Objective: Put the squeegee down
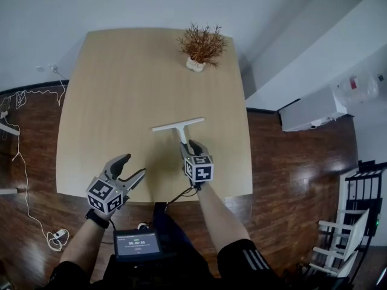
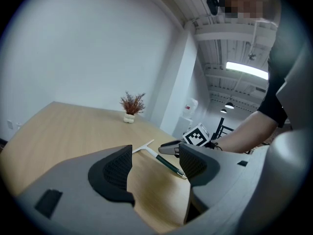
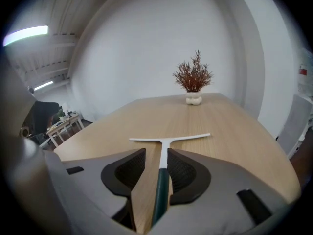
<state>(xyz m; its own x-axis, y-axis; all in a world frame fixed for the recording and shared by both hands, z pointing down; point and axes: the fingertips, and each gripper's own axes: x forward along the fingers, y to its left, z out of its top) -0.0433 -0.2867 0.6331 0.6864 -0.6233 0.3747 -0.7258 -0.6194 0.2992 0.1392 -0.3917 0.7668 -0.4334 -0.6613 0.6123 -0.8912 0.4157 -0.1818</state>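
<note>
A white-bladed squeegee (image 1: 178,125) with a dark green handle lies flat on the light wooden table (image 1: 121,89). My right gripper (image 1: 188,147) is open around the handle, which rests close against the right jaw with a gap to the left jaw. In the right gripper view the squeegee (image 3: 168,140) runs straight out from between the jaws of the right gripper (image 3: 156,156). My left gripper (image 1: 135,164) stands open and empty near the table's front edge, to the left. From the left gripper (image 2: 155,161) view the squeegee (image 2: 146,149) lies on the tabletop ahead.
A small potted dry plant (image 1: 201,44) stands at the table's far right. Cables (image 1: 24,180) trail over the wooden floor on the left. A white unit (image 1: 311,110) and a white chair (image 1: 347,228) are to the right. A small screen (image 1: 138,244) hangs at the person's waist.
</note>
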